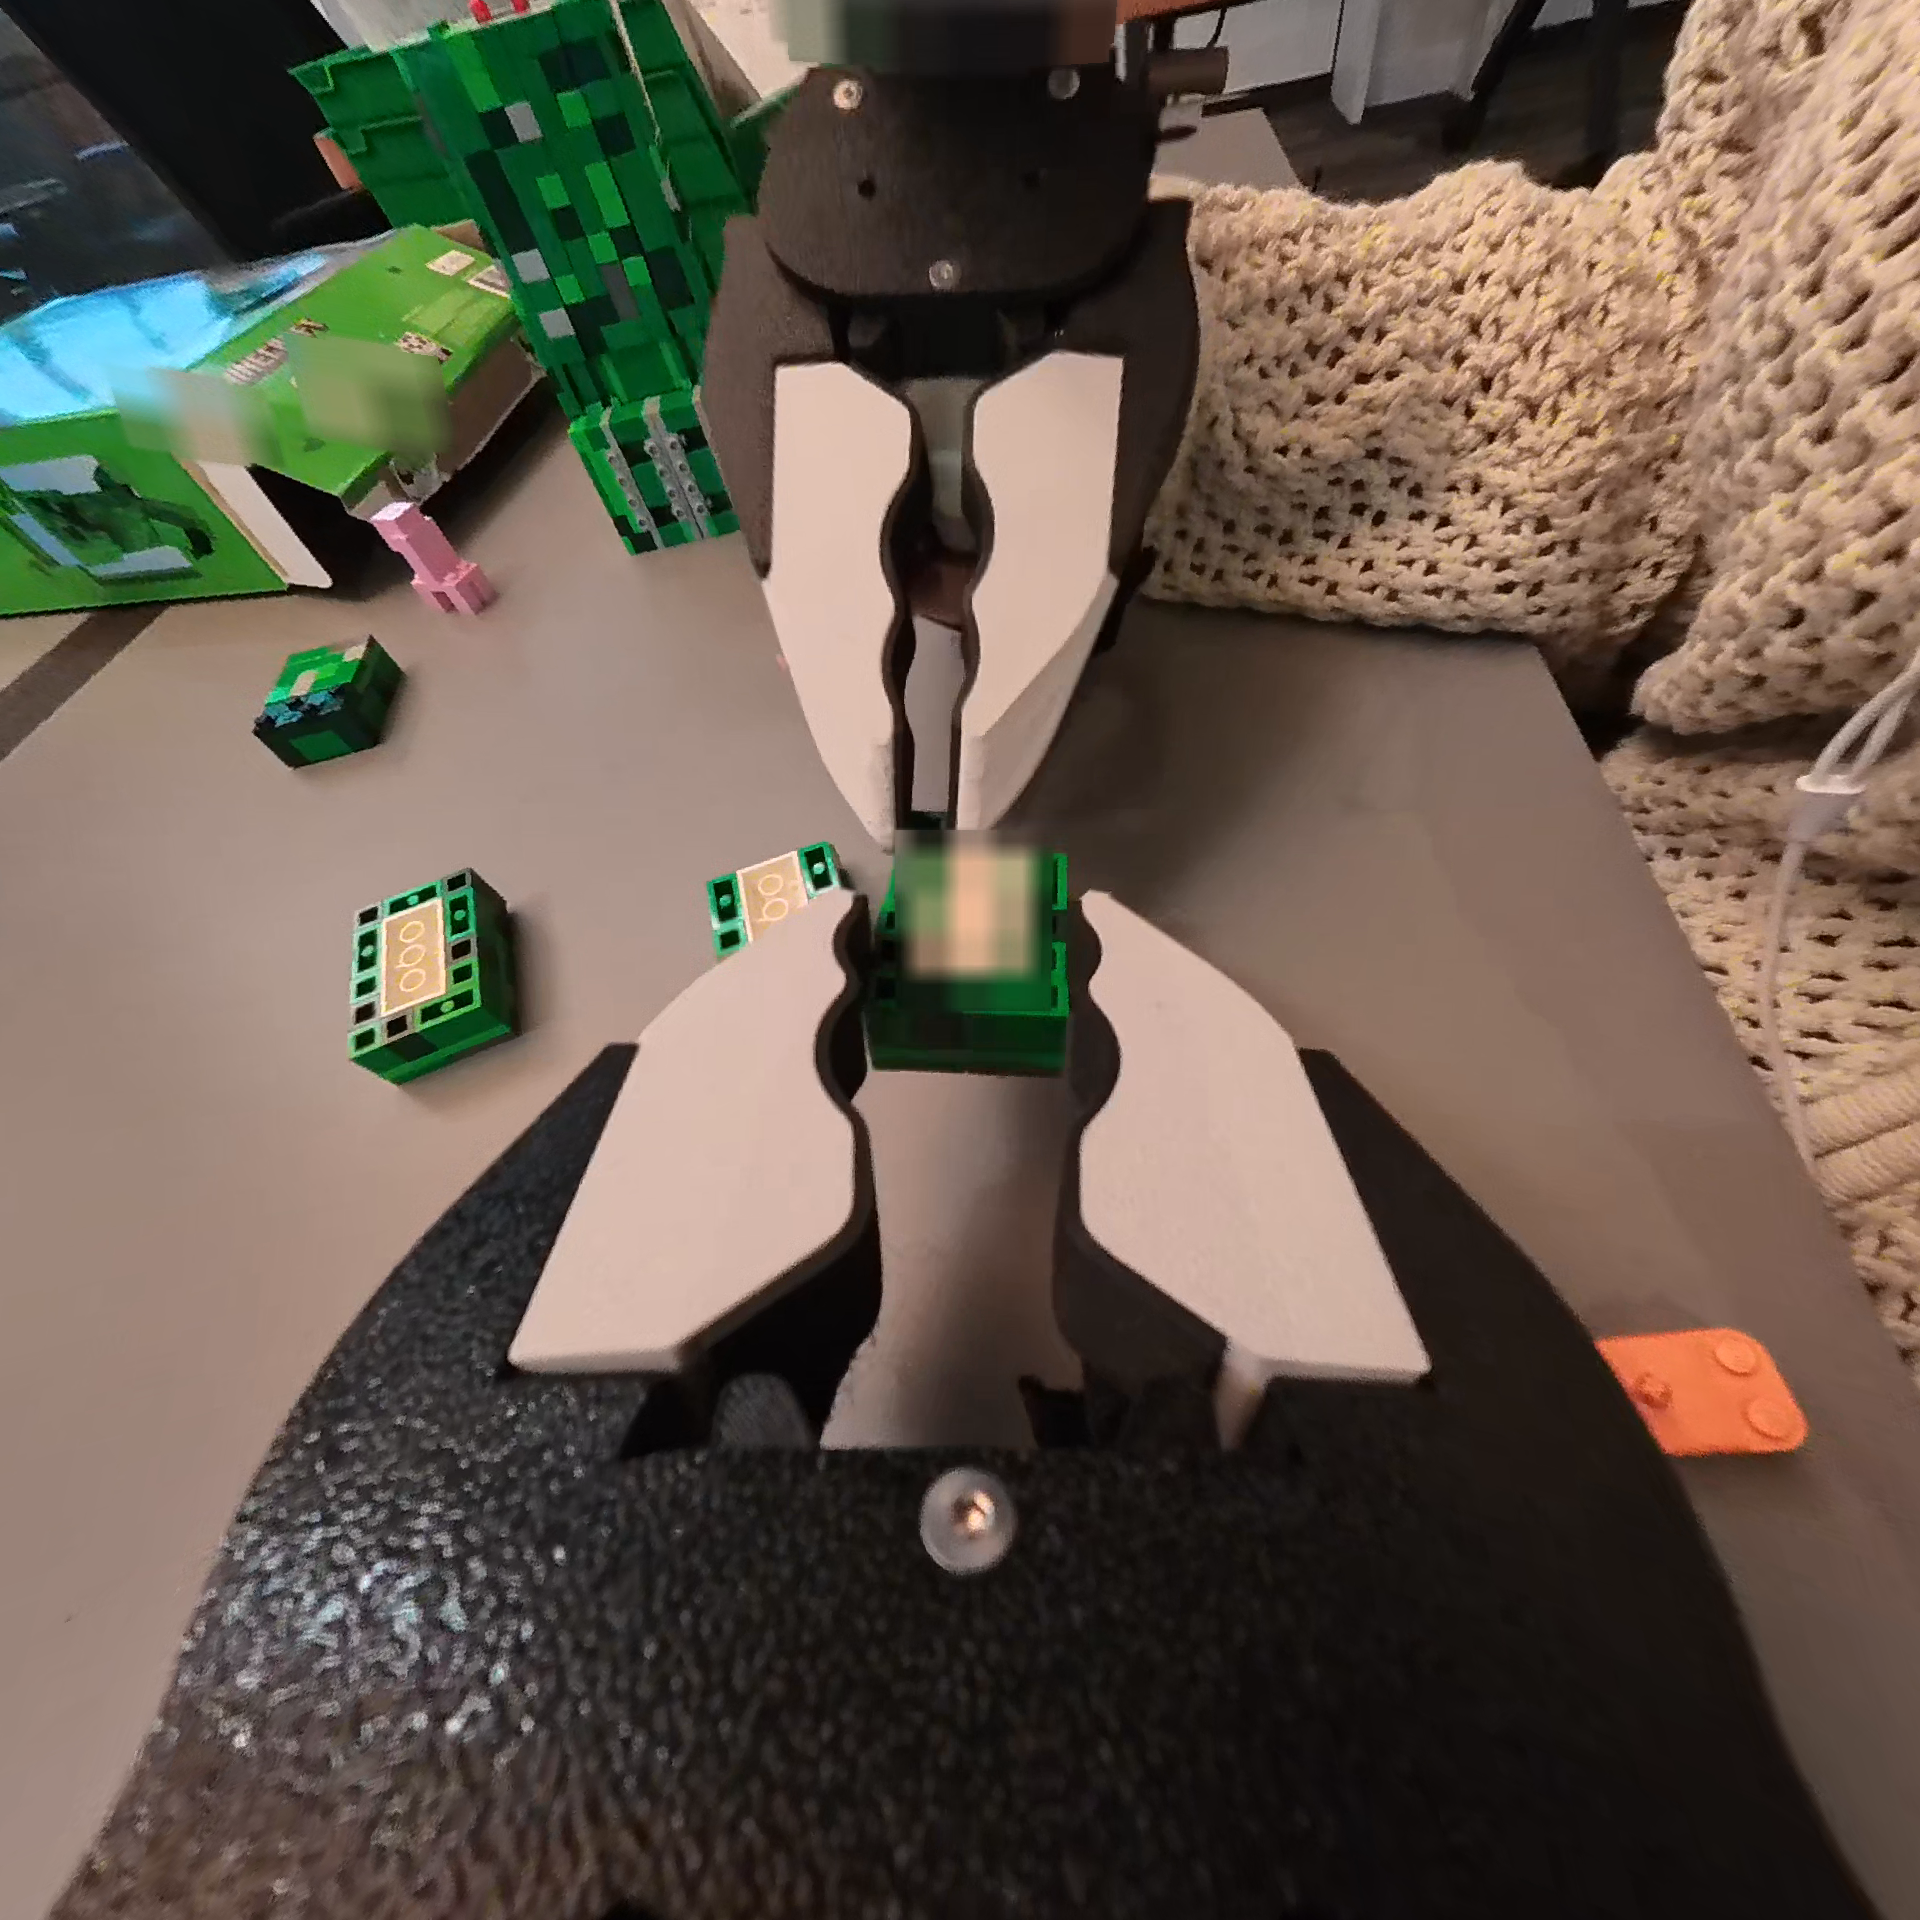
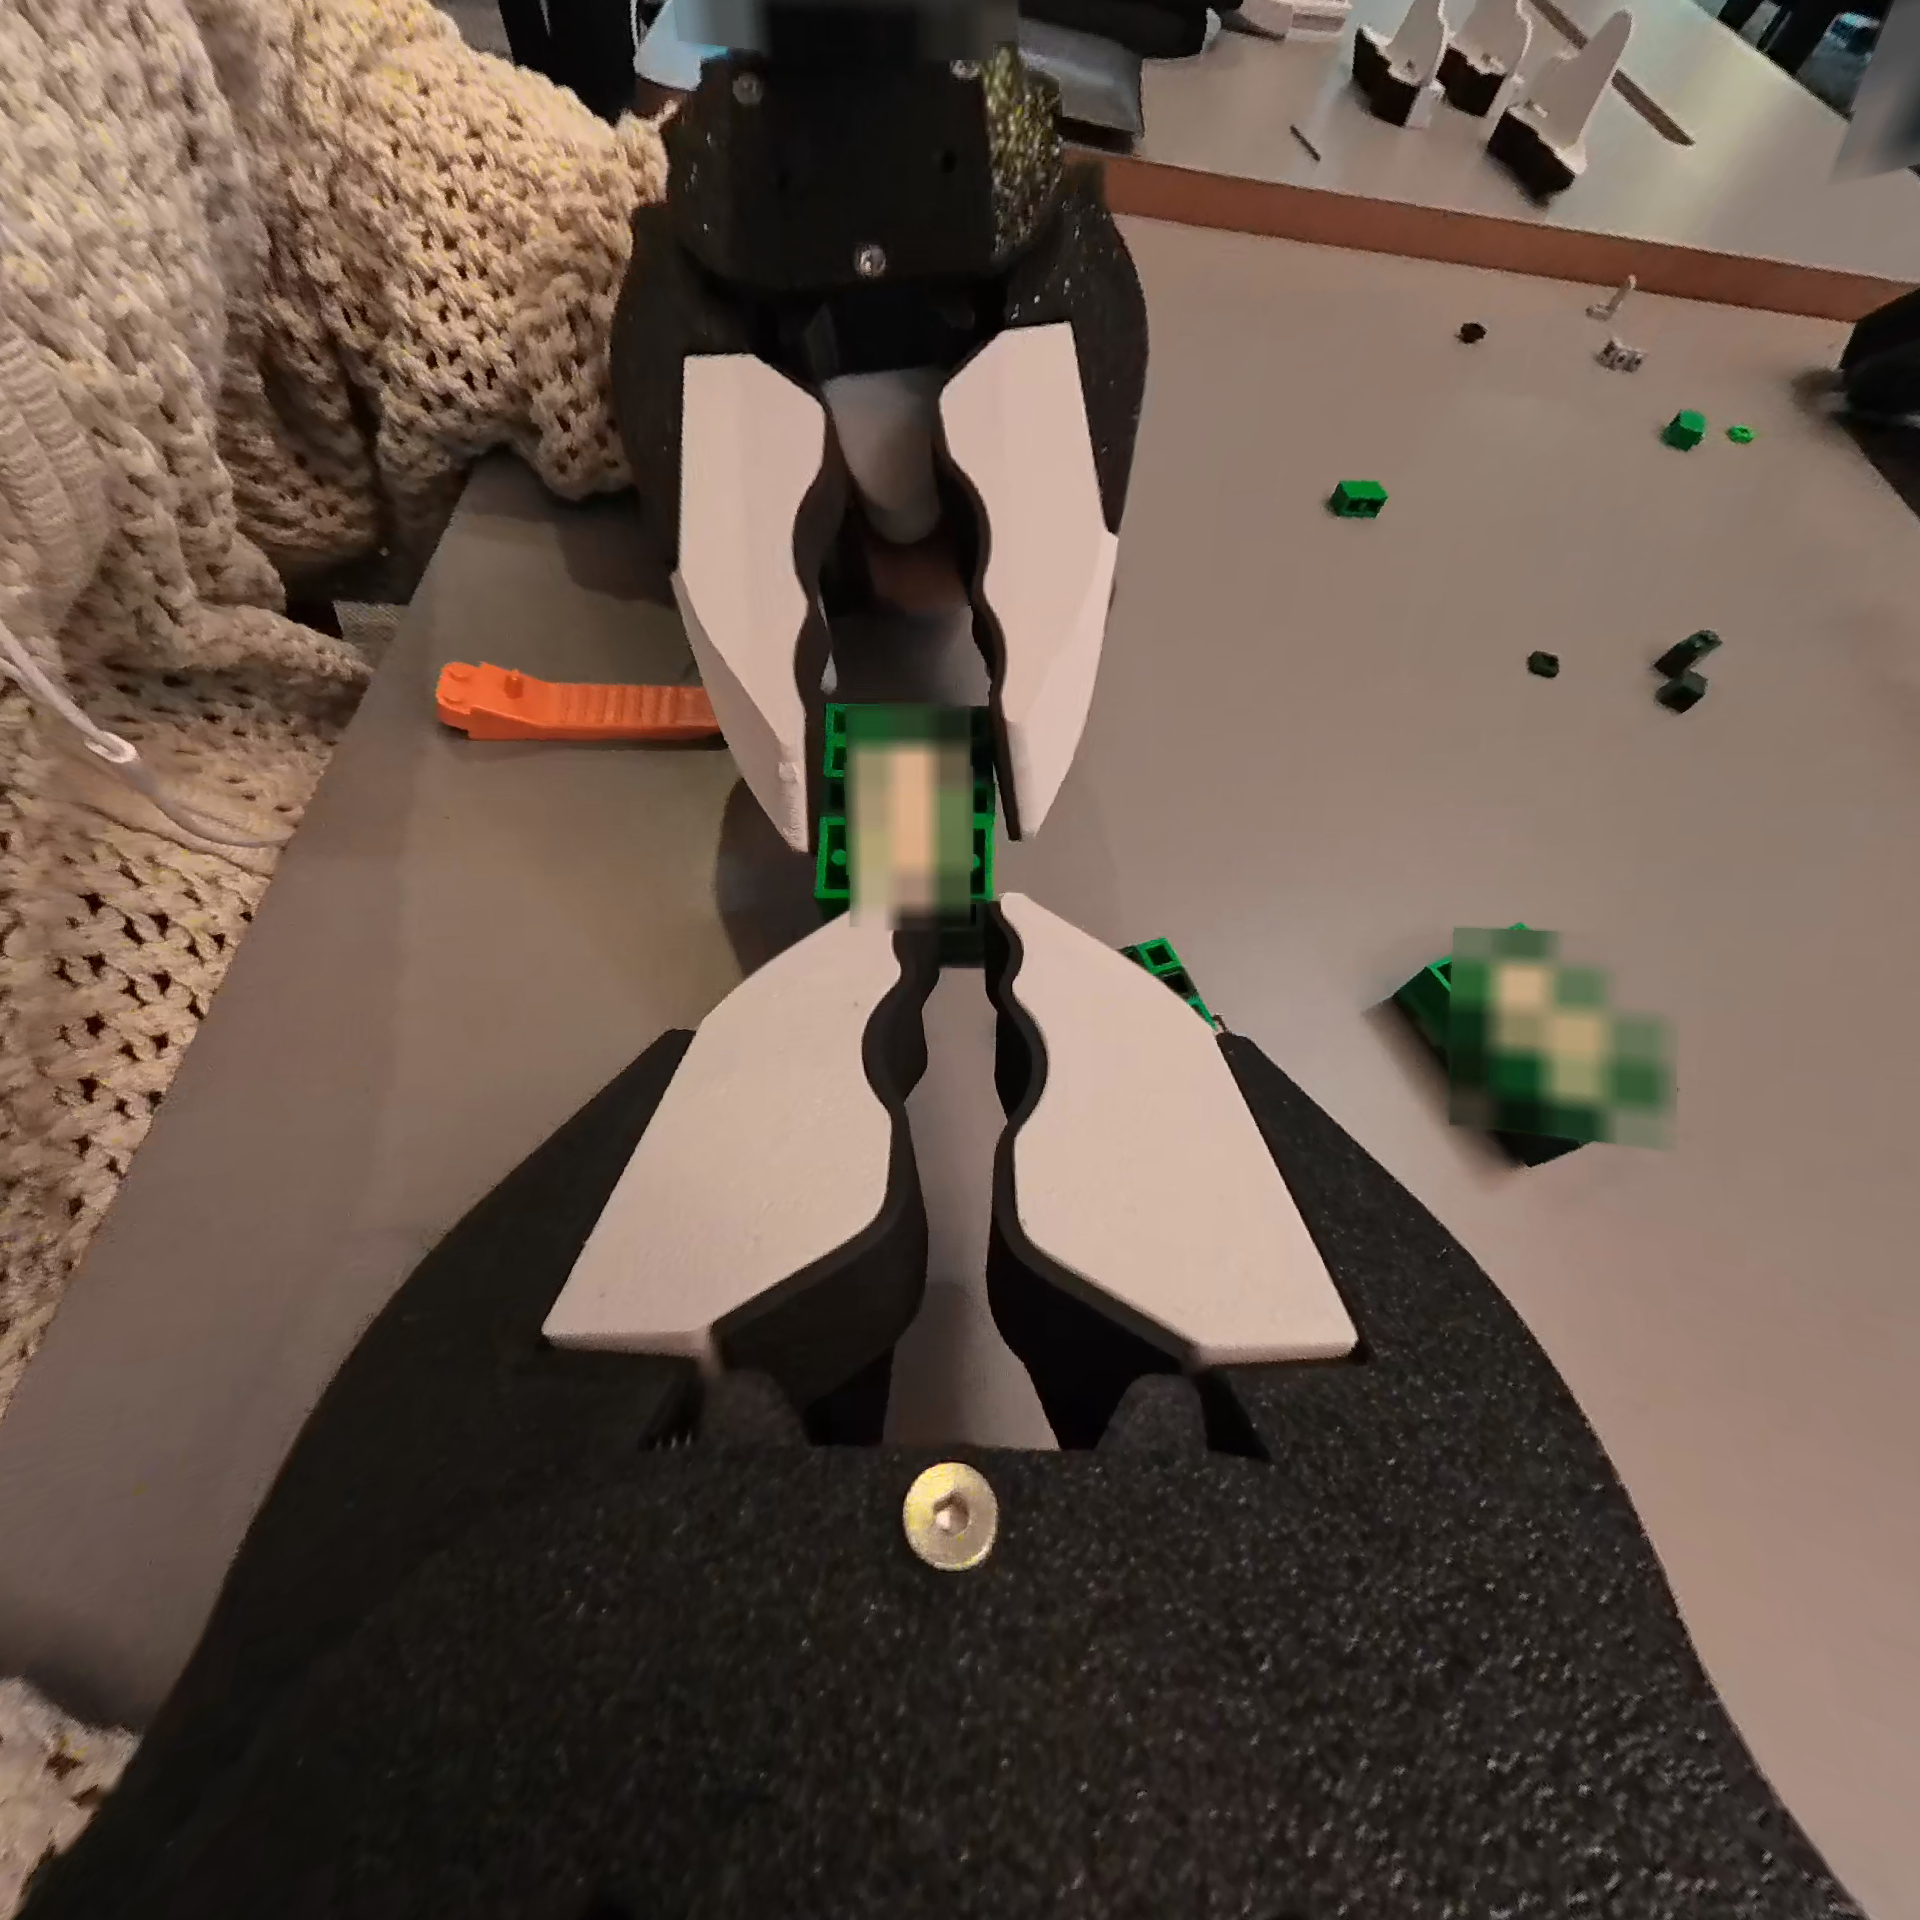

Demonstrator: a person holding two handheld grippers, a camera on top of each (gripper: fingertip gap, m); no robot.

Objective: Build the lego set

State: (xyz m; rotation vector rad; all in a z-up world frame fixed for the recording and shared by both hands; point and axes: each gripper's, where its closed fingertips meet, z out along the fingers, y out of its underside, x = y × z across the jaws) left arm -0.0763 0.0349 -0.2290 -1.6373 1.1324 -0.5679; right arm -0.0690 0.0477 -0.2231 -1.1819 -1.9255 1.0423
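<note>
A small green lego block (image 1: 966,1023) with a blurred top is held a little above the grey table (image 1: 260,1195). My left gripper (image 1: 971,935) is shut on it, one finger on each side. My right gripper (image 1: 933,816) comes in from the far side, nearly closed, with its tips at the block's far top edge. In the right wrist view the block (image 2: 836,862) sits between the left gripper's white fingers (image 2: 753,623). My right gripper (image 2: 948,930) is closed narrowly on the block's near dark end. Whether it truly pinches is hard to see.
Two green blocks with tan centres (image 1: 431,977) (image 1: 774,899), a dark green cube (image 1: 327,701), a pink figure (image 1: 442,566), a tall green build (image 1: 613,270) and a green box (image 1: 208,447) lie left. An orange separator (image 2: 582,707) and knitted blanket (image 2: 208,416) are nearby. Loose pieces (image 2: 1356,499) lie right. Both grippers' tips are close together, under 4 cm apart. About 11 cm separates my left fingertips from the orange separator (image 2: 582,707).
</note>
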